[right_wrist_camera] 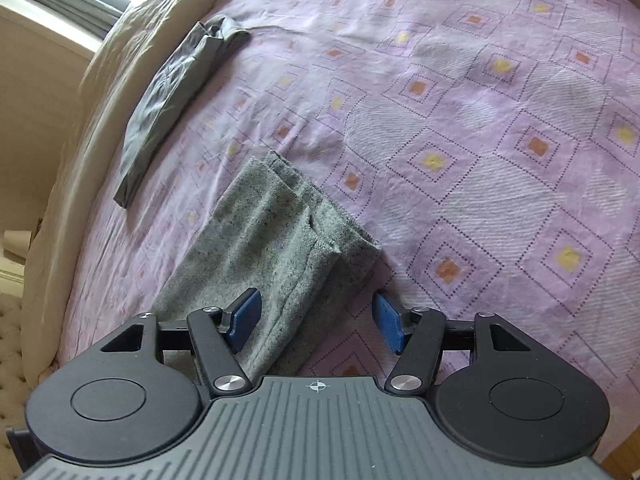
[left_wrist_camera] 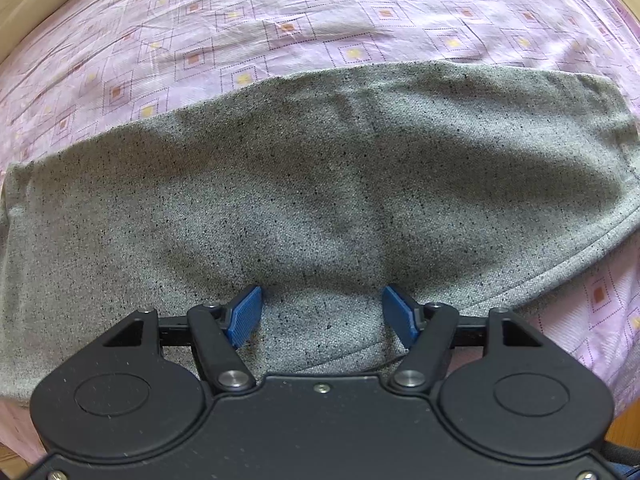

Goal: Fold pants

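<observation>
The left gripper (left_wrist_camera: 322, 316) points steeply down, almost straight at the bed, its black linkage arms splayed and its jaws standing wide apart. Its blue pads (left_wrist_camera: 244, 316) face each other across a broad gap, with grey cloth below them and nothing pinched between.

The right gripper (right_wrist_camera: 316, 322) tilts forward at a shallower slant. Its jaws are spread wide too, blue pads (right_wrist_camera: 246, 320) angled outward at the tips. The left pad sits above grey fabric, the right pad above the sheet, and neither presses on anything.
</observation>
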Tool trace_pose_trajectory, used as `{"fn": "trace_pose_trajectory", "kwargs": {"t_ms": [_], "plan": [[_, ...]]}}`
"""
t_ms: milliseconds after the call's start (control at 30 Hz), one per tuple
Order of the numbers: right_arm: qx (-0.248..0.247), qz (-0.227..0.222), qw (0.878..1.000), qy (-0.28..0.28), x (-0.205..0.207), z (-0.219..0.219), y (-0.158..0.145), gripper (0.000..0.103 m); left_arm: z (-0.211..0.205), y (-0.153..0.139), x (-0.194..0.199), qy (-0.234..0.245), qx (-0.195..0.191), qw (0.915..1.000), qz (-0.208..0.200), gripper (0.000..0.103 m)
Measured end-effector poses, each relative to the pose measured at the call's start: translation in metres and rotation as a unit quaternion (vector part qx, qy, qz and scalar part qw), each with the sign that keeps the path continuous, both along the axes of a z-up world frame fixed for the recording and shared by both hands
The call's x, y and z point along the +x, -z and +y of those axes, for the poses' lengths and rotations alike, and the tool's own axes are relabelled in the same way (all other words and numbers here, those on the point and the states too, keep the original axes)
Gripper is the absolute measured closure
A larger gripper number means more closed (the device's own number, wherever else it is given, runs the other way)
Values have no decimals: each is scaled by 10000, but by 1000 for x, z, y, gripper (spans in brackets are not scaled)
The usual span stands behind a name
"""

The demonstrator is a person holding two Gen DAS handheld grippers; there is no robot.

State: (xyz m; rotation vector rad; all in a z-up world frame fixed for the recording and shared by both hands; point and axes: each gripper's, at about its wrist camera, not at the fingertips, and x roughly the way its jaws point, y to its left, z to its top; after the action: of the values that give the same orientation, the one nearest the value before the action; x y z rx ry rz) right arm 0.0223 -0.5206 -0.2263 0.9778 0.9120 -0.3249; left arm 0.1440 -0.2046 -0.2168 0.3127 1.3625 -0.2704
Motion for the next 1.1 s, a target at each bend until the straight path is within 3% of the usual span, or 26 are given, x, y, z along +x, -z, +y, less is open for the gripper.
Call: {"fn": "trace_pose_trajectory", "kwargs": {"t_ms": [67,133,267,333,467,533,733,833,933,1000,1100], "plan": [[-53,48,10000,22,13,-1,6,41,0,0,0,-21,-9,10000,-1,33],[9,63,10000,60,23,-2,5,33,1,0,1,-46,-15,10000,12,33],[-300,310,9985,-344,35,5,2,34,1,-8,6,-133,-157,9998,47,36],[-361,291,9978,-463,32,6,2,37,1,-17,14,-189,-284,9994,-53,36],[-84,387,9992,-98,21,-7,4,65,-2,-26,39,-400,-426,9981,-199,36],[181,325,9993,43,16,-16,7,73,-5,-25,57,-542,-442,9973,-226,36],[235,189,9995,-29,19,-15,3,83,-14,-9,96,-724,-267,9969,-127,36],[144,82,9998,-72,23,-12,1,91,-20,2,108,-662,-53,9978,-55,31],[-158,89,9994,-282,27,-6,-3,92,-25,-1,114,-550,-5,9984,-136,32],[-214,114,9993,-302,26,-6,-6,92,-24,-10,115,-596,3,9979,-249,41],[-285,64,9990,-348,26,-6,-12,92,-19,-30,101,-649,-206,9969,-392,41]]}}
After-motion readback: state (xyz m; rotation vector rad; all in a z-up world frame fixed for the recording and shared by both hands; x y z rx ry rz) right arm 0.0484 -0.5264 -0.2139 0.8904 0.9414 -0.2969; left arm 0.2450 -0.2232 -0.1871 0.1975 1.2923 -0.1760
